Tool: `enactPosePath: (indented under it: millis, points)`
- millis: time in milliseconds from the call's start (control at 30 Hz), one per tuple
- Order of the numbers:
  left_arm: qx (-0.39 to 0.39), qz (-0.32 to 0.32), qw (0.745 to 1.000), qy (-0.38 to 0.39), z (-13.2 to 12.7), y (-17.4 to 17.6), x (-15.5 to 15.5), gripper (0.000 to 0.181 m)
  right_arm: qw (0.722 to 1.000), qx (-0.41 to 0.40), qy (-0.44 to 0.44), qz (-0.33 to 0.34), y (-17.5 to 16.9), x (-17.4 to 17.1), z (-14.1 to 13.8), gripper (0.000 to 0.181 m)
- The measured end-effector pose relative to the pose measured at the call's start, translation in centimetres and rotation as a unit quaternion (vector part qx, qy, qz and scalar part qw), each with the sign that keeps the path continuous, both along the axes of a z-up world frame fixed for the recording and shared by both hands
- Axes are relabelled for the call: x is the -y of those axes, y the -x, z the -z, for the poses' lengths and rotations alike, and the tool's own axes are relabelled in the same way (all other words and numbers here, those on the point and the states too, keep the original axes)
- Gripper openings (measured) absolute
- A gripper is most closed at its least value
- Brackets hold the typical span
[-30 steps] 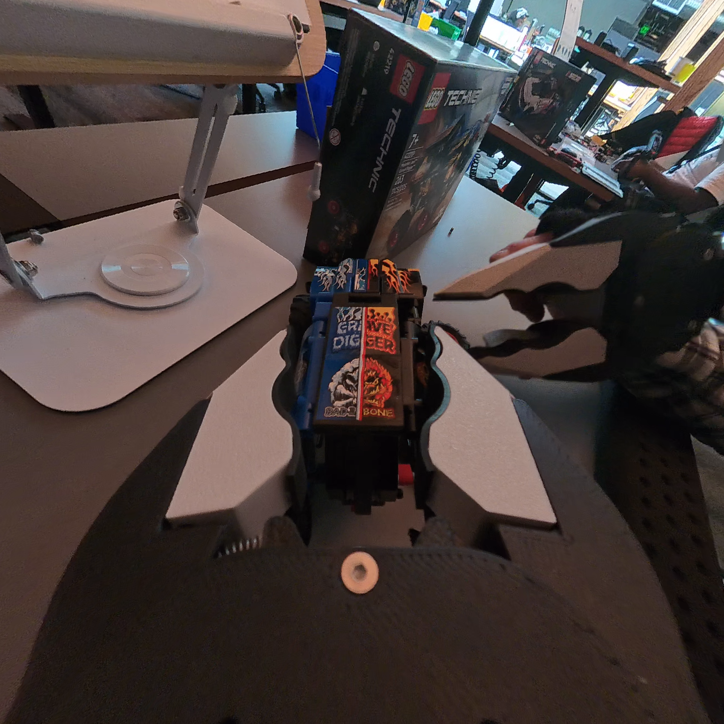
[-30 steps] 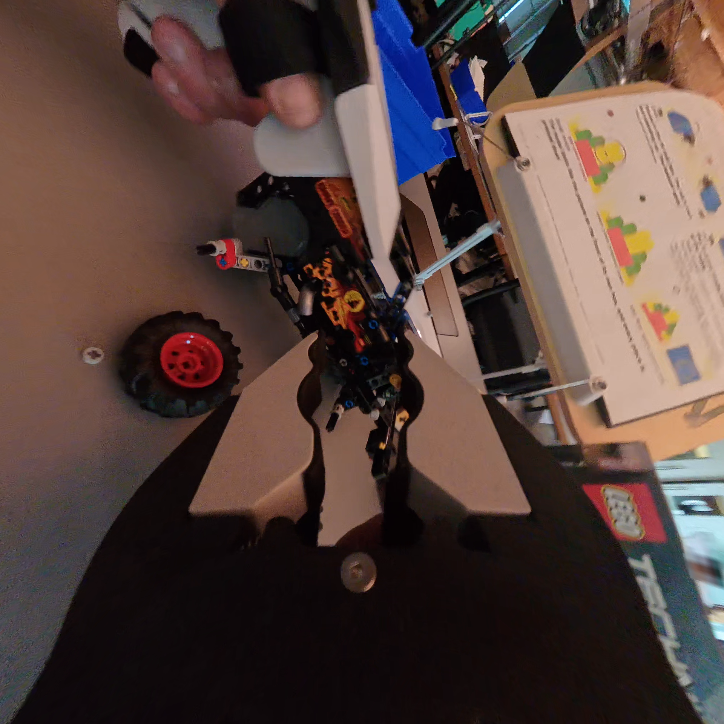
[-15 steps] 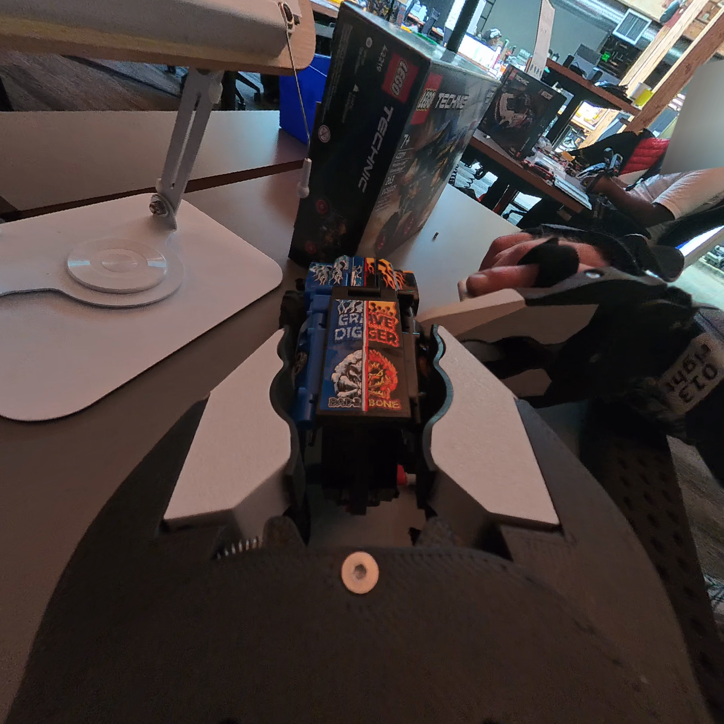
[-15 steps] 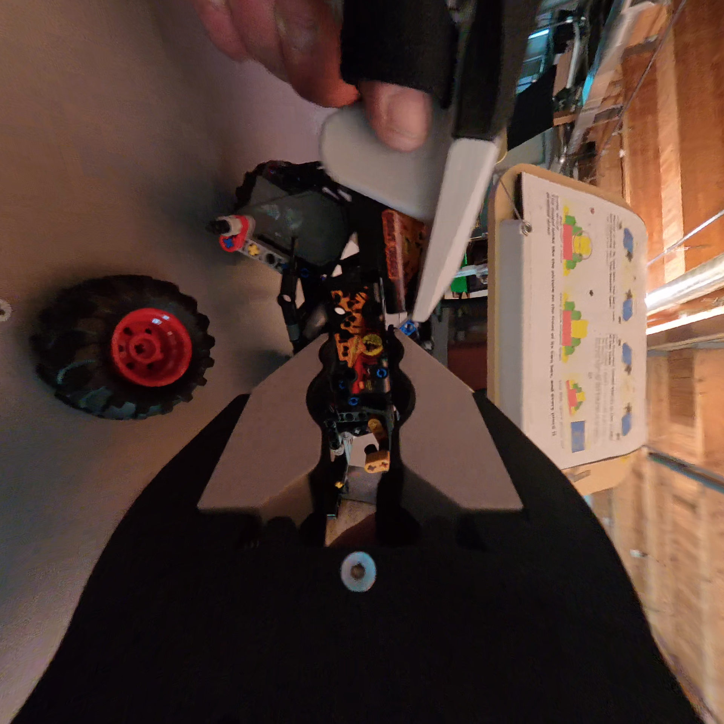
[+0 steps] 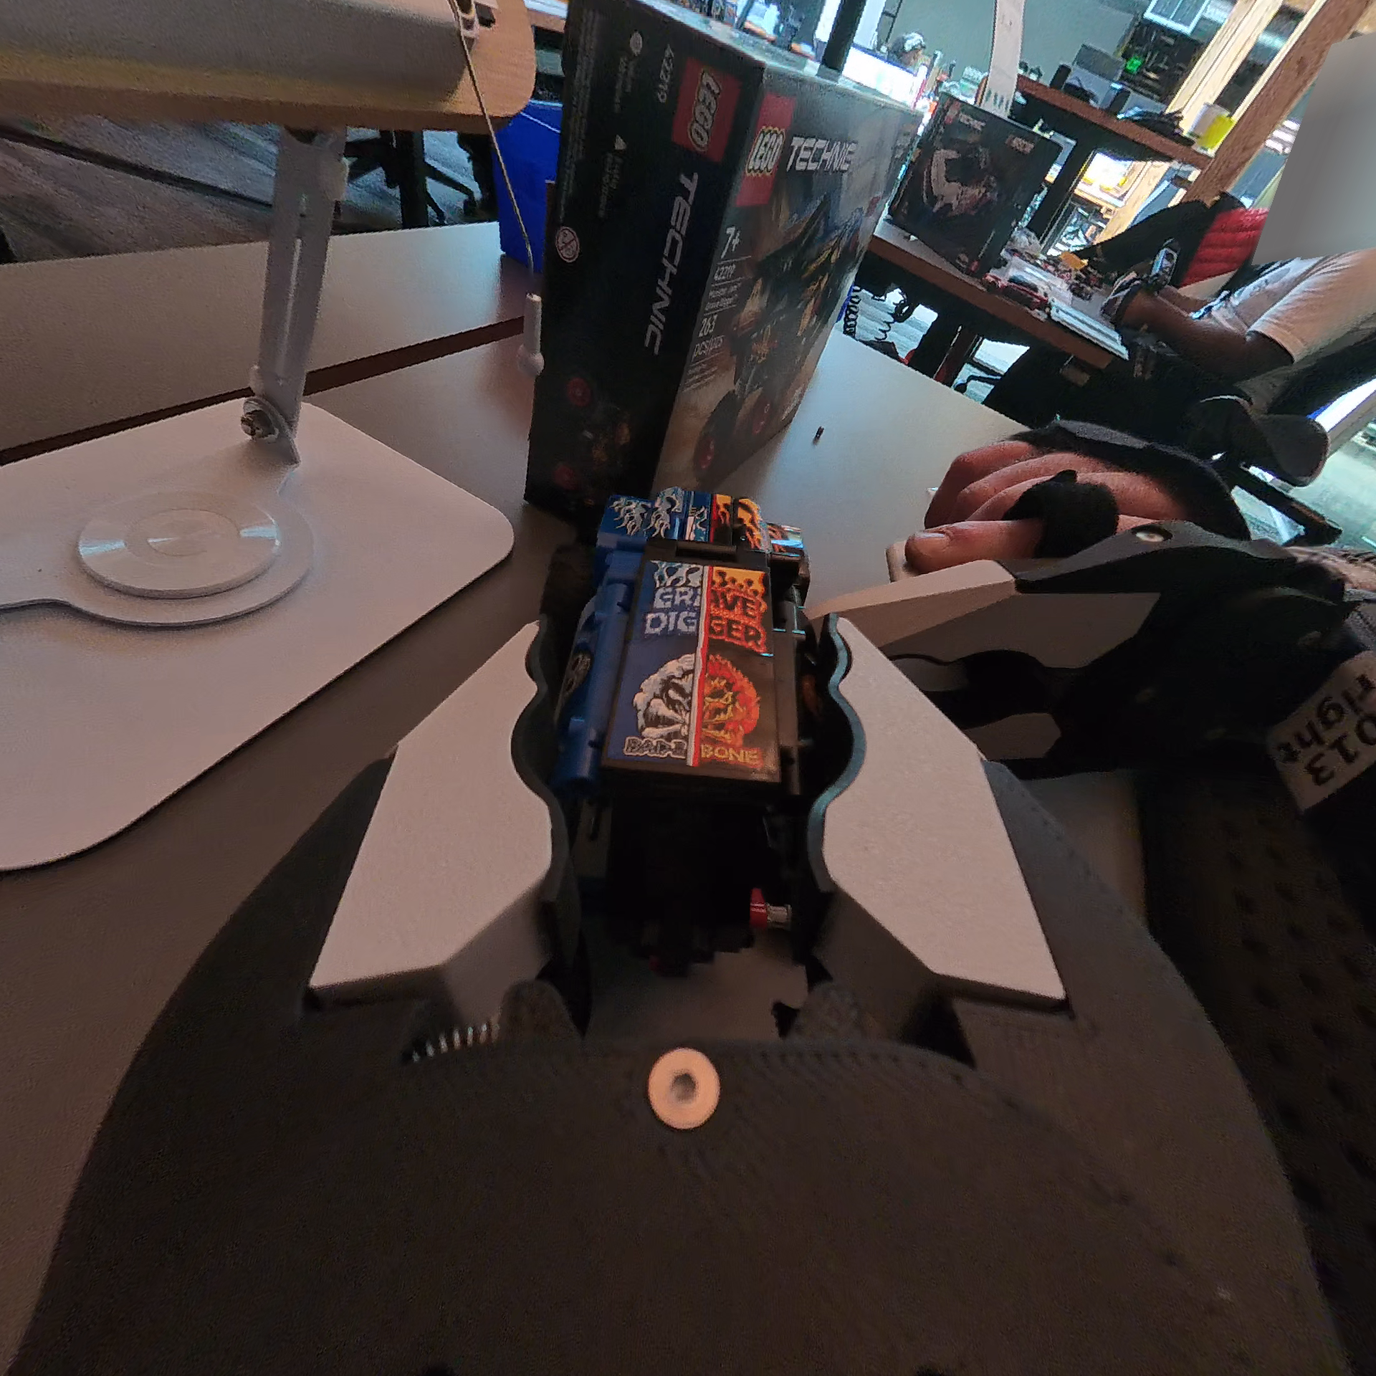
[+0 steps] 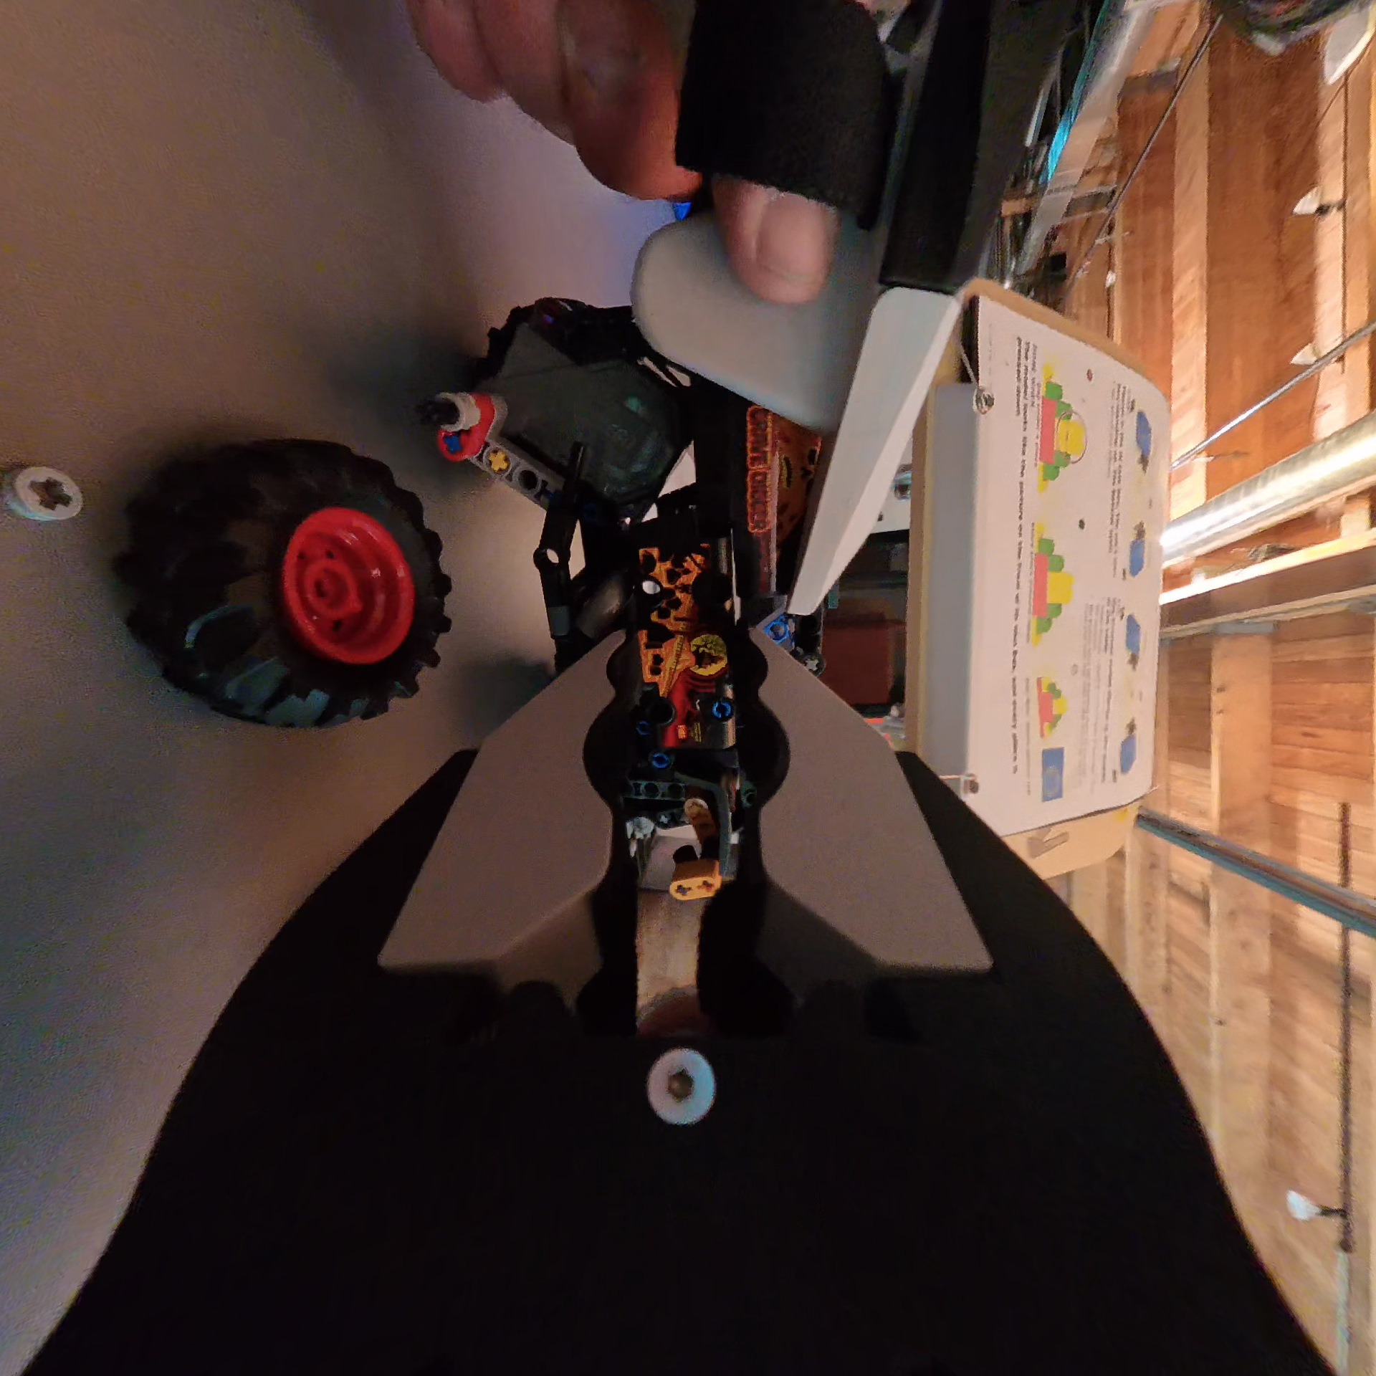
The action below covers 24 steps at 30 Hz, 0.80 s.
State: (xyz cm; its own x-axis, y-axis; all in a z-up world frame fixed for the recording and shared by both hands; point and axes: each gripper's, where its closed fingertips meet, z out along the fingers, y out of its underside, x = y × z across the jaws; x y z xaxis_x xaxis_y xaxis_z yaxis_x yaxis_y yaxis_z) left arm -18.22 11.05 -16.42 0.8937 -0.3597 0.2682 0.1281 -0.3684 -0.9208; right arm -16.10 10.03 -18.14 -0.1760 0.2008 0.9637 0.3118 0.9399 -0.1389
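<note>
Two grips: my left hand-held gripper (image 5: 689, 752) clamps the toy truck (image 5: 692, 670) by its flanks; my right hand-held gripper (image 6: 681, 715) pinches its orange side, steadying it.
Truck: on the bench (image 5: 856, 417).
Loose wheel (image 6: 283, 581): beside the truck's bare axle.
Box (image 5: 670, 260): behind the truck.

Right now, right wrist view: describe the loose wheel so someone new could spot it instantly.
Start at the grey table, which fills the left side of the right wrist view. Left of the toy truck chassis gripped in the right tongs, the loose wheel lies on the tabletop by itself. It has a knobby black tyre around a bright red hub, and nothing is attached to it.
</note>
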Motion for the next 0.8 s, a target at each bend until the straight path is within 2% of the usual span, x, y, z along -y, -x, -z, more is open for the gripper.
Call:
enactPosePath:
  millis: [100,233,333,433,533,633,667,733,800]
  points:
    - [0.002,0.002,1.0,-0.002,0.0,-0.2,-0.2,0.069,0.999,-0.002,0.045,0.004,-0.3,-0.2,0.1,0.022]
    - [0.004,0.018,1.0,-0.008,0.2,-0.7,-0.1,0.069,0.998,0.002,0.062,-0.013,-0.8,0.0,0.2,0.022]
    - [0.013,0.022,1.0,-0.014,0.0,-0.7,-0.5,0.069,0.982,0.012,0.189,-0.022,-1.0,-0.4,0.1,0.023]
    - [0.008,0.027,0.999,-0.016,0.0,-0.8,-0.6,0.069,0.996,0.015,0.086,-0.003,-1.1,-0.4,0.1,0.022]
    - [0.01,0.028,0.999,-0.018,0.0,-0.9,-0.5,0.069,1.0,0.009,0.025,0.01,-1.1,-0.2,0.2,0.021]
    - [0.054,-0.027,0.998,-0.033,-0.9,1.8,-0.9,0.068,0.999,-0.009,0.043,-0.025,-1.8,2.1,-0.6,0.021]
    - [0.046,-0.023,0.998,-0.034,-1.0,2.0,-0.8,0.067,0.999,-0.005,0.036,-0.024,-2.0,2.4,-0.2,0.022]
    - [0.017,0.005,0.999,-0.028,-0.3,0.4,-0.8,0.067,0.999,0.005,0.049,-0.01,-1.9,1.4,0.4,0.022]
    - [0.002,-0.003,1.0,-0.026,-0.3,0.0,-1.1,0.067,0.993,0.035,0.106,-0.035,-2.3,1.7,0.5,0.022]
